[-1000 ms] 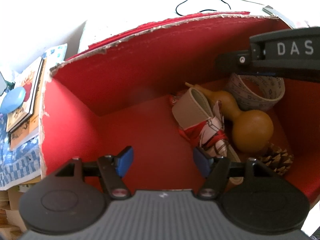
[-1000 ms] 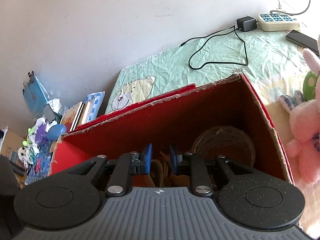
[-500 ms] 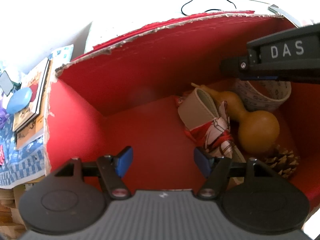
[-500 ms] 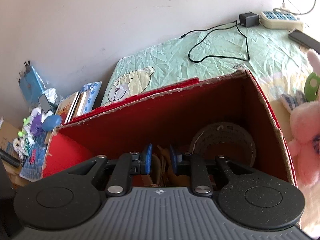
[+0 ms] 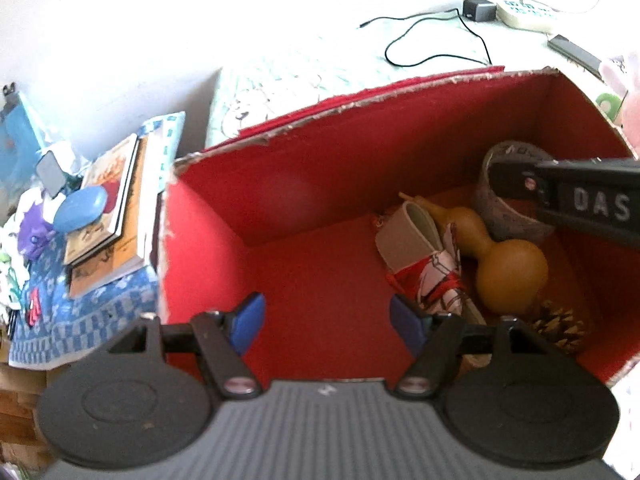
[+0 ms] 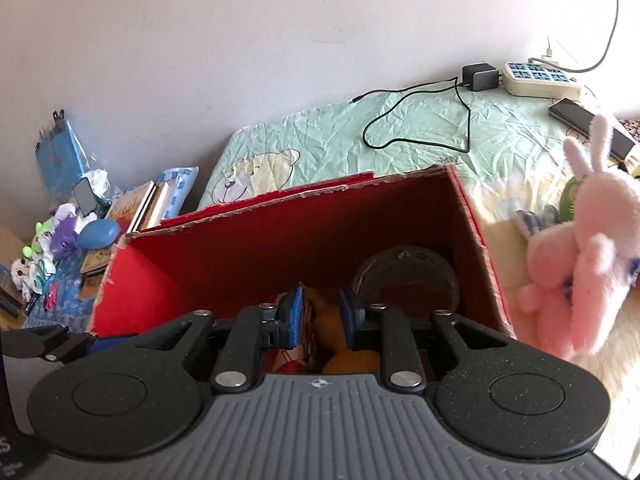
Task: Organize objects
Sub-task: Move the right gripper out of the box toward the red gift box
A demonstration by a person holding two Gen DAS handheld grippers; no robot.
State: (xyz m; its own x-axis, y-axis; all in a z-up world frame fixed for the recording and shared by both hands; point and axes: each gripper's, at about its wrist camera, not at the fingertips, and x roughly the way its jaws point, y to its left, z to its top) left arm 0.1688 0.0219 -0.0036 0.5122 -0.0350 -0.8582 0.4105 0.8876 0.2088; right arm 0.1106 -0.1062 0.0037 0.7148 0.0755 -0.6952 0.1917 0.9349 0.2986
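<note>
A: What do the claws have?

B: Nothing. The left gripper (image 5: pixel 324 322) is spread wide over the bare floor of the red box (image 5: pixel 280 184), with only that floor between its blue pads (image 5: pixel 248 322). The right gripper (image 6: pixel 320 318) is narrowed to a small gap above the box's contents, and its pads press on nothing.

A: What lies under the right one?

B: The brown gourd (image 5: pixel 508 272), on its side against the folded red-and-white cloth bundle (image 5: pixel 428 272). In the right wrist view part of its orange skin (image 6: pixel 352 362) shows below the gap.

A: Anything else in the box?

B: A roll of patterned tape (image 5: pixel 504 216) stands in the far right corner behind the gourd, and a pine cone (image 5: pixel 558 326) sits in the near right corner beside the gourd's wide end.

A: And outside it?

B: The box rests on a green bear-print sheet (image 6: pixel 420 136). A pink plush rabbit (image 6: pixel 588 256) is just to its right. A black charger cable (image 6: pixel 420 120) and a power strip (image 6: pixel 538 78) lie well behind. Stacked books (image 5: pixel 112 216) sit to the left with a blue oval case (image 5: pixel 80 208) on top.
</note>
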